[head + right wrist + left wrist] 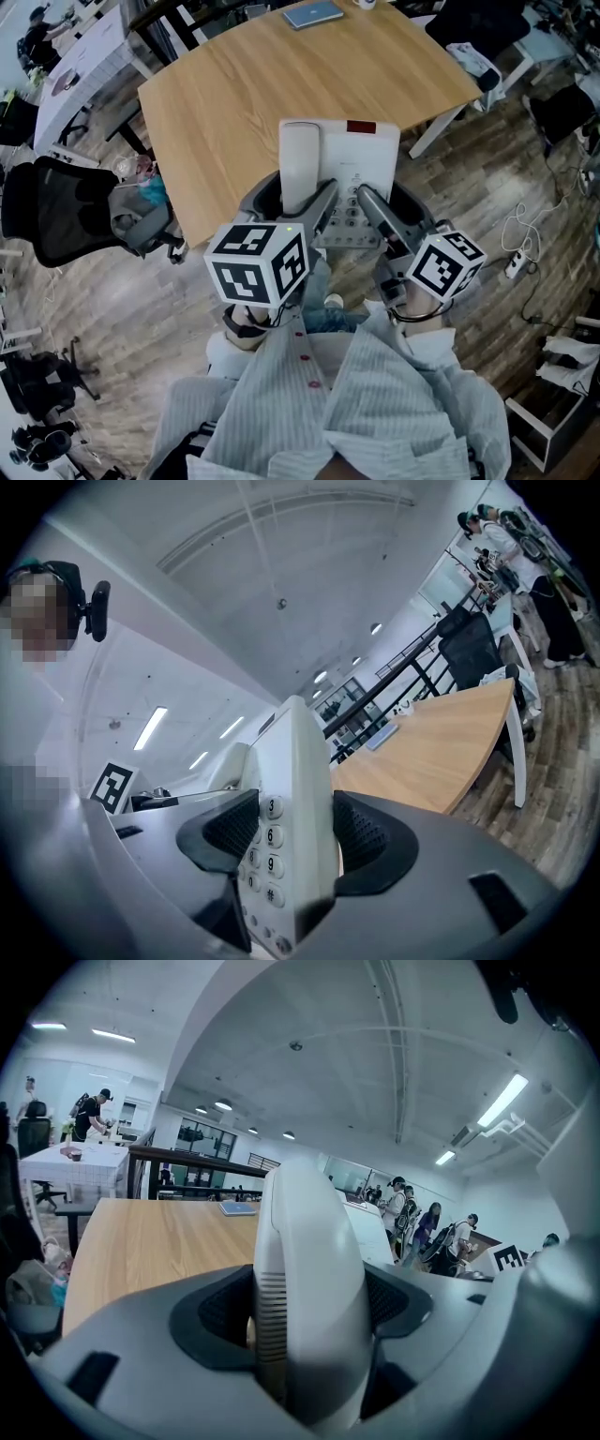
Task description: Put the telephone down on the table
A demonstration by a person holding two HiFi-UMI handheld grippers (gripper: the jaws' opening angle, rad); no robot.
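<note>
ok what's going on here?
A person holds a white telephone in both tongs. The left tongs are shut on the handset side, the right tongs on the keypad side. It sits over the near edge of the wooden table, partly overhanging. Whether it rests on the table can't be told.
</note>
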